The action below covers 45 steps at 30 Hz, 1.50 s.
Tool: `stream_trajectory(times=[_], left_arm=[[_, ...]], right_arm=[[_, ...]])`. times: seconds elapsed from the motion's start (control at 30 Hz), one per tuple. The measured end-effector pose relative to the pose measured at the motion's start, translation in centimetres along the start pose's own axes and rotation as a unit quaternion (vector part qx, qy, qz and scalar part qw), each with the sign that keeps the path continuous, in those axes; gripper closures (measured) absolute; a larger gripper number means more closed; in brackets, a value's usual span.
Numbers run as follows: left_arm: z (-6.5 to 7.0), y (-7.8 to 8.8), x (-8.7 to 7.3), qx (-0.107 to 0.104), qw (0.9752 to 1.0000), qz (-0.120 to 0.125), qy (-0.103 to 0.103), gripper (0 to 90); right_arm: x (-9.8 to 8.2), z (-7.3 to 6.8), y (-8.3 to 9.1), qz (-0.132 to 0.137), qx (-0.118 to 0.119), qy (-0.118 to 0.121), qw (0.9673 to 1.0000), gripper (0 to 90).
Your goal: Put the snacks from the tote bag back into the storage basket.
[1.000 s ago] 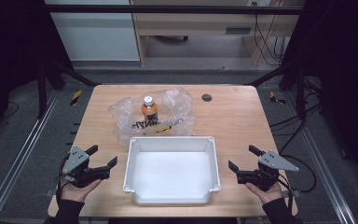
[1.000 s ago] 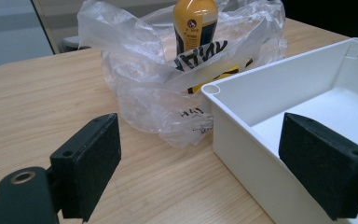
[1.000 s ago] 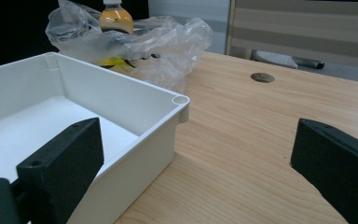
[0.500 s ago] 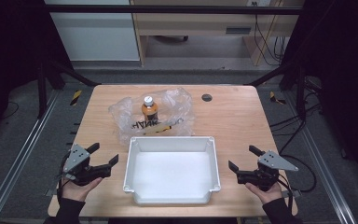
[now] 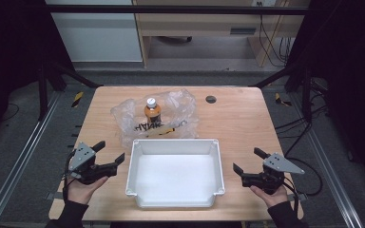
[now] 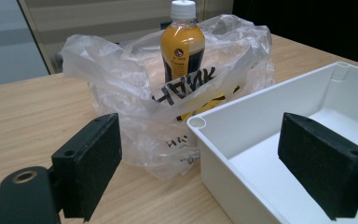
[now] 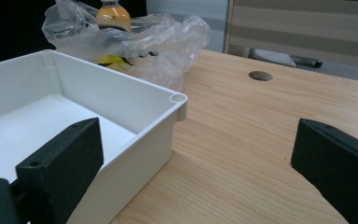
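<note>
An empty white tray (image 5: 134, 161) sits at the near middle of the wooden table (image 5: 247, 118). Behind it lies a crumpled clear plastic bag (image 5: 180, 111) with black lettering, and an orange drink bottle (image 5: 152, 111) with a white cap stands upright inside it. My left gripper (image 5: 109, 152) rests open to the left of the tray, held by a hand. My right gripper (image 5: 250, 160) rests open to the right of the tray. In the left gripper view the bottle (image 6: 182, 44) rises from the bag (image 6: 116, 84) beyond the tray's corner (image 6: 196, 123). The right gripper view has the tray (image 7: 177, 99) at left and the bag (image 7: 168, 37) behind it.
A round dark grommet hole (image 5: 211, 99) lies in the table toward the back right, also in the right gripper view as a hole (image 7: 260, 75). Metal rails run along both sides of the table. Cables trail on the floor at right.
</note>
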<state>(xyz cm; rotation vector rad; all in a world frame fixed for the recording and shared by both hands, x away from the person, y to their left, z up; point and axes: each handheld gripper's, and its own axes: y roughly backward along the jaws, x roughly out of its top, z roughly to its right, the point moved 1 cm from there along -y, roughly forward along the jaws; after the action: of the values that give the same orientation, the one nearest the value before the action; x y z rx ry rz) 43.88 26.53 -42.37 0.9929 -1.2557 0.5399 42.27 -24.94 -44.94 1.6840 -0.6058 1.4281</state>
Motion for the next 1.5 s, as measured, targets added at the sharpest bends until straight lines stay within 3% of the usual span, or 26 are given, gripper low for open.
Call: stream_trajectory(times=[0.7,1.5], left_arm=[[0.9,-3.3,2.5,-0.008,0.9998,0.003,-0.020,13.8],[0.9,-7.1,6.1,0.005,0.9993,0.018,-0.032,15.7]], right_arm=[[0.0,0.0,-0.1,-0.004,-0.002,0.006,1.0000,2.6],[-0.1,-0.1,-0.1,-0.006,-0.001,0.008,1.0000,2.8]])
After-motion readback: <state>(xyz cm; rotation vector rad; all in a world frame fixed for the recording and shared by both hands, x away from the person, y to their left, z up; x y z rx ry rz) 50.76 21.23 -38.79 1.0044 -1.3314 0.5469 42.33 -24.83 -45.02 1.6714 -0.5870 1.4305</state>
